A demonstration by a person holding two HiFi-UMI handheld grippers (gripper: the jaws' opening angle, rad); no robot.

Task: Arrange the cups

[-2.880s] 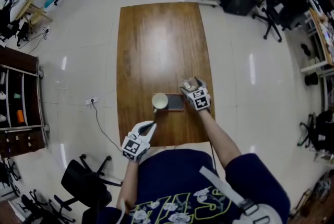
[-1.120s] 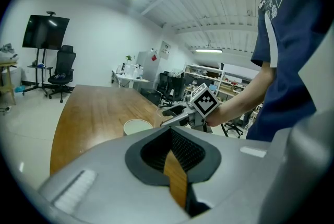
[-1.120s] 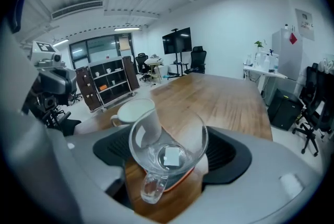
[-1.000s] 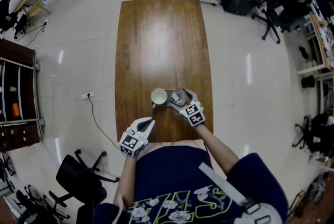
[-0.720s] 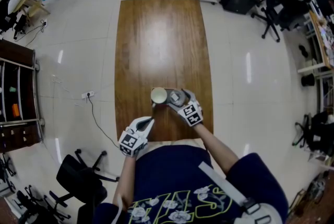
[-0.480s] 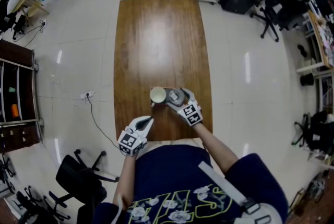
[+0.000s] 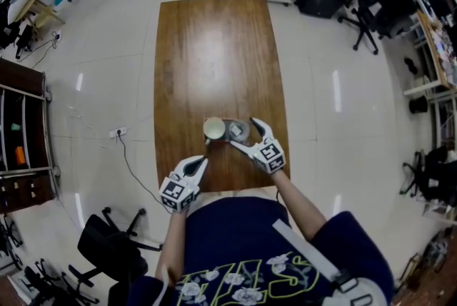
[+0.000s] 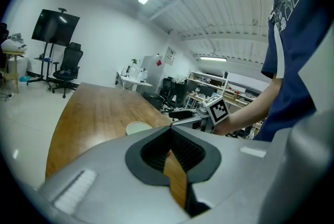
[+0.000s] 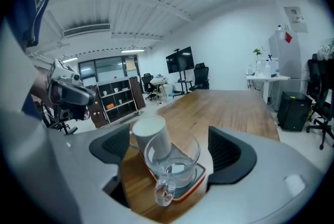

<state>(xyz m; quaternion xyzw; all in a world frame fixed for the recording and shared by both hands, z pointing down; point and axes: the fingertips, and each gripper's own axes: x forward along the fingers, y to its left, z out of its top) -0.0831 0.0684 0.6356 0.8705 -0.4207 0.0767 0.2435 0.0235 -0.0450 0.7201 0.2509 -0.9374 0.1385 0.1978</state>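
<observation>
A clear glass cup [image 9: 172, 163] with a handle stands on a dark, orange-edged coaster [image 9: 194, 182] near the table's front edge. A white cup [image 9: 151, 137] stands upright just beyond it, to its left in the head view [image 7: 213, 129]. My right gripper [image 7: 243, 132] straddles the glass cup [image 7: 236, 130]; its jaws are opening and the pads [image 9: 225, 151] stand apart from the glass. My left gripper [image 7: 202, 161] hovers over the table's front left corner, short of the white cup [image 8: 138, 127], shut with nothing in it.
The long wooden table [image 7: 214, 48] stretches away from me, with tiled floor on both sides. A dark shelf unit [image 7: 25, 133] stands at the left. Office chairs [image 7: 114, 247] and desks ring the room, and a cable [image 7: 136, 169] lies on the floor.
The right gripper's jaws have spread away from the glass cup, which now stands free on the coaster, and the gripper has drawn back slightly toward me. The left gripper has barely moved.
</observation>
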